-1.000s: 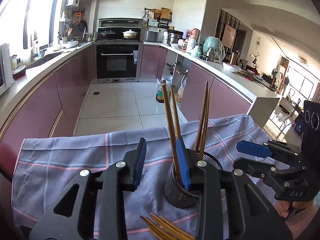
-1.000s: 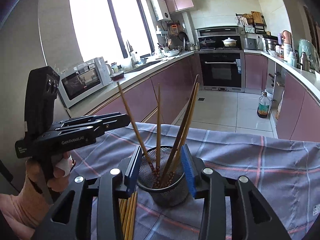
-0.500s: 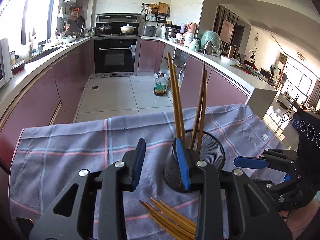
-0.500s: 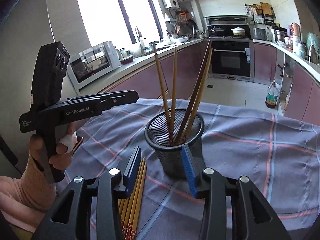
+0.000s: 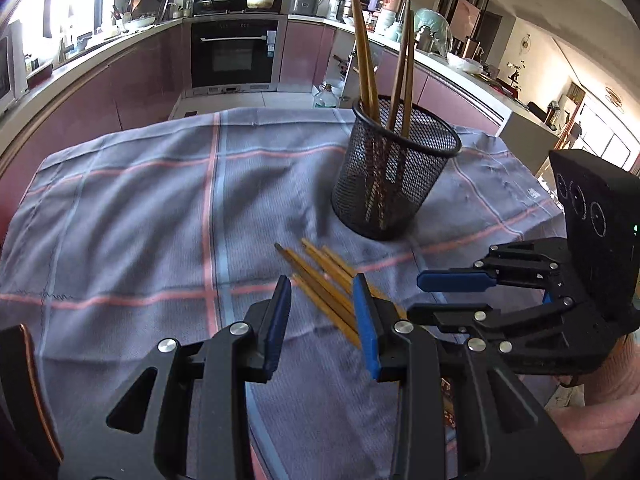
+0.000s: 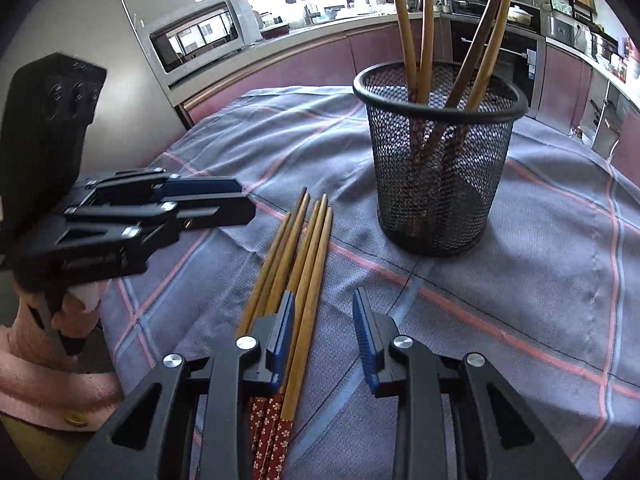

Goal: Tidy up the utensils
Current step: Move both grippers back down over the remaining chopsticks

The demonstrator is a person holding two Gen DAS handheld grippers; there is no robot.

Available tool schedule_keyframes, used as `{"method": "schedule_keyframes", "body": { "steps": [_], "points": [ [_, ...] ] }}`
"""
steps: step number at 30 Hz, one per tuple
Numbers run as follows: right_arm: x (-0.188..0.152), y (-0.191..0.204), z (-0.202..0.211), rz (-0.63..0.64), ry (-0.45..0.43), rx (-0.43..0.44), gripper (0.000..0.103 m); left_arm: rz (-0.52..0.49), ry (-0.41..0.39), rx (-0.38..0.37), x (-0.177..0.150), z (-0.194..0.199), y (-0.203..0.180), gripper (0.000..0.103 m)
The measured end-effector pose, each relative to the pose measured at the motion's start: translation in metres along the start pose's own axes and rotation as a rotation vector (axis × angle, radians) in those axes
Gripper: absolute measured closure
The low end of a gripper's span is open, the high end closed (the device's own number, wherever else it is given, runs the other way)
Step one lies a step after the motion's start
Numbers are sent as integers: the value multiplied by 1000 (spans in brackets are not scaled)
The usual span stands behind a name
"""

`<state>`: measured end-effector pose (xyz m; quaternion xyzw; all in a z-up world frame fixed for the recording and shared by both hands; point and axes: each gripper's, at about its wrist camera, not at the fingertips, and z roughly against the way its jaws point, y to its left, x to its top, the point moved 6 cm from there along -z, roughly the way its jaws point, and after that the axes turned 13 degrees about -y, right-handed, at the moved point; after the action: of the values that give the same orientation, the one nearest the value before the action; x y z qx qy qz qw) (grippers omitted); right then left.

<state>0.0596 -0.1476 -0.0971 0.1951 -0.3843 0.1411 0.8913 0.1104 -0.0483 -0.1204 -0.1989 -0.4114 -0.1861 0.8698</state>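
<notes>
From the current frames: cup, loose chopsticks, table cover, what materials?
Cup: black wire mesh, likely coated metal, see-through weave, solid rim.
Loose chopsticks: tan, matte, wood or bamboo by look; ends carry red floral pattern.
Table cover: woven fabric, grey-blue with pink check lines, wrinkled.

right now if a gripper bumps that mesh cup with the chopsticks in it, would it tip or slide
The mesh cup looks light, thin wire, so it probably slides on the cloth first. The four chopsticks standing in it lean far above the rim, so a high bump could well tip it.
</notes>
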Motion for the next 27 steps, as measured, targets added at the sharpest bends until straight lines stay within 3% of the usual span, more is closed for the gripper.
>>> {"method": "schedule_keyframes", "body": {
  "steps": [6,11,13,19,27],
  "points": [
    [-3,3,-4,11,12,-16,80,4,44,-19,-22,0,-8,72],
    [-3,2,-7,44,19,-50,81,-3,63,-43,-28,-2,-17,72],
    [-4,1,-7,58,21,-72,87,-9,71,-48,-30,-5,-22,72],
    [-6,-7,-3,30,15,-69,88,-14,94,-47,-34,-15,-25,73],
    [-6,-8,-1,22,11,-62,88,-37,118,-49,-35,-14,-16,86]
  ]
}}
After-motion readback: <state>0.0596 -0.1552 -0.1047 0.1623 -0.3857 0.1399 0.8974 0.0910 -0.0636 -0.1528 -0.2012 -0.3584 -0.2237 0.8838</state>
